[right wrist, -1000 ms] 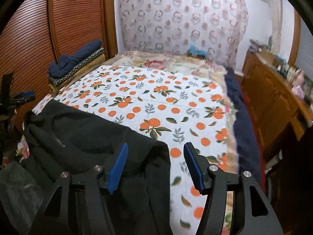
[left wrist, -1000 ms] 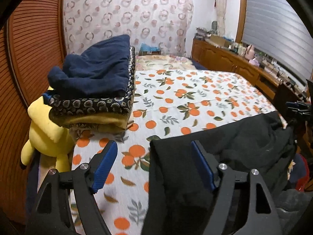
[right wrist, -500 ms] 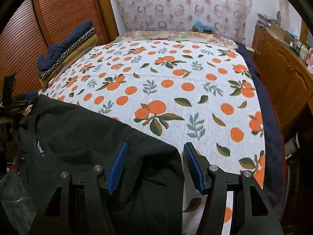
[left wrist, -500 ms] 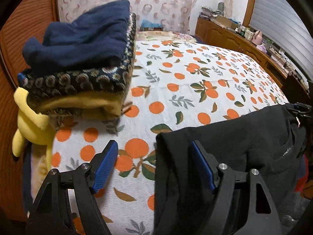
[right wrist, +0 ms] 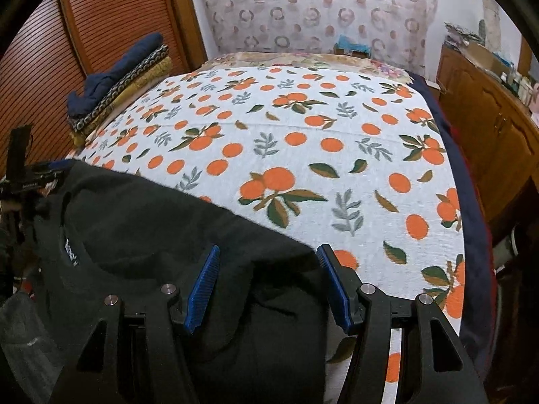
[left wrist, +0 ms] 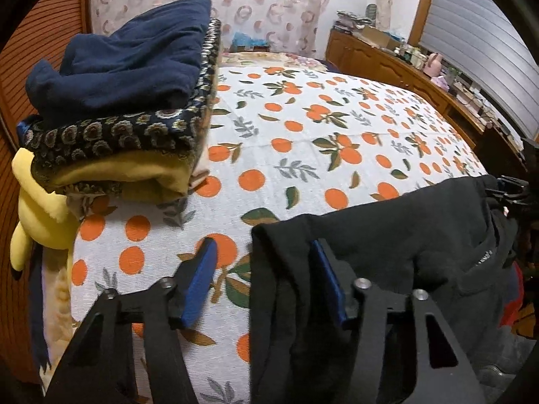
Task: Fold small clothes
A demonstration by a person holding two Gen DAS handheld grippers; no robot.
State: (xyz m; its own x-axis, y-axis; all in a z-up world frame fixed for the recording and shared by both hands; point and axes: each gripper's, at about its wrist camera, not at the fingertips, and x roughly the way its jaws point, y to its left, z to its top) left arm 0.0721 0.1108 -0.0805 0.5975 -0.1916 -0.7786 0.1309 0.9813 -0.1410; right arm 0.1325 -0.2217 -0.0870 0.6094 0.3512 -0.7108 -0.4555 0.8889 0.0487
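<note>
While the left tongs [left wrist: 261,282] are closing, the black shirt [left wrist: 387,235] edge hangs between unpressing pads at 6 o'clock on the bed [left wrist: 303,155]; right tongs [right wrist: 267,282] straddle the shirt [right wrist: 151,222], unclenched.

You're getting soft, even indoor light with no glare. Fisheye warp bends everything near the rims, with black vignette corners. The black garment [left wrist: 387,235] swallows detail, and the far dresser [left wrist: 404,67] goes a bit mushy.
</note>
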